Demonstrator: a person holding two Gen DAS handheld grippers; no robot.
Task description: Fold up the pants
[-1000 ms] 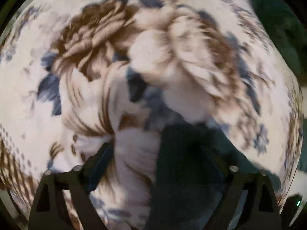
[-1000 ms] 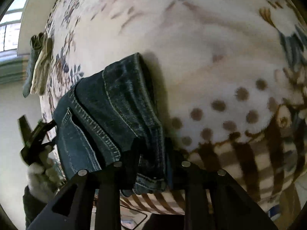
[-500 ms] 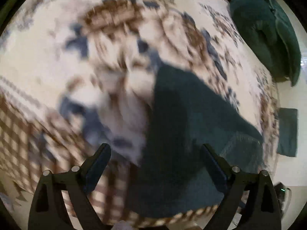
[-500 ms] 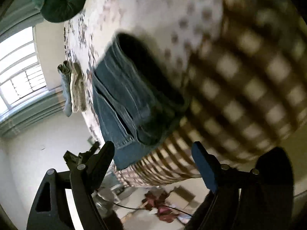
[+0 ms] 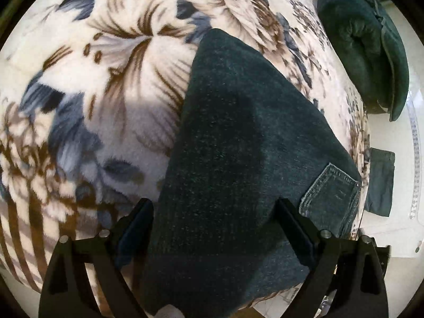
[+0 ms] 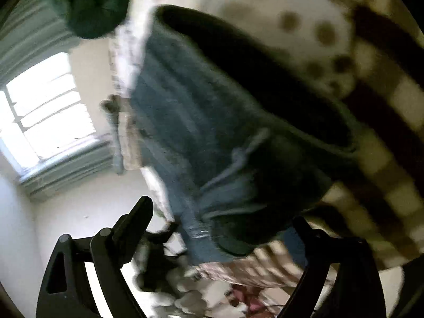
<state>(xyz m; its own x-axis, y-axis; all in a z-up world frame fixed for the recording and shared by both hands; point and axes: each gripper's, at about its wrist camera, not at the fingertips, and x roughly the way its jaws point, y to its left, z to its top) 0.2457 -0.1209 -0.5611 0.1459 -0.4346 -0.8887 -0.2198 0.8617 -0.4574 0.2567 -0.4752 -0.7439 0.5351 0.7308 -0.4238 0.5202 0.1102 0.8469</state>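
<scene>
In the left wrist view, the blanket [image 5: 111, 84], cream with brown and blue flowers, fills the left side and is sharp now, where half a second ago it was smeared by motion. The left gripper [image 5: 214, 228] has its jaws spread wide and holds nothing. A second ago those jaws were pinched on dark cloth; now the jeans [image 5: 238, 145] lie flat on the blanket between and beyond the fingers, folded into a dark slab with a back pocket [image 5: 331, 193] showing at the right edge. Further right, a dark green cushion [image 5: 365, 47] sits at the far corner, and a small dark cloth [image 5: 380, 180] lies beyond the blanket's edge.

In the right wrist view, badly blurred, a window [image 6: 45, 116] glows at left. The right gripper [image 6: 222, 222] also has its jaws wide apart and empty; a second ago they were clamped on the denim edge. The jeans [image 6: 212, 132] lie folded near the blanket's striped border [image 6: 384, 159], closer to the camera than half a second ago.
</scene>
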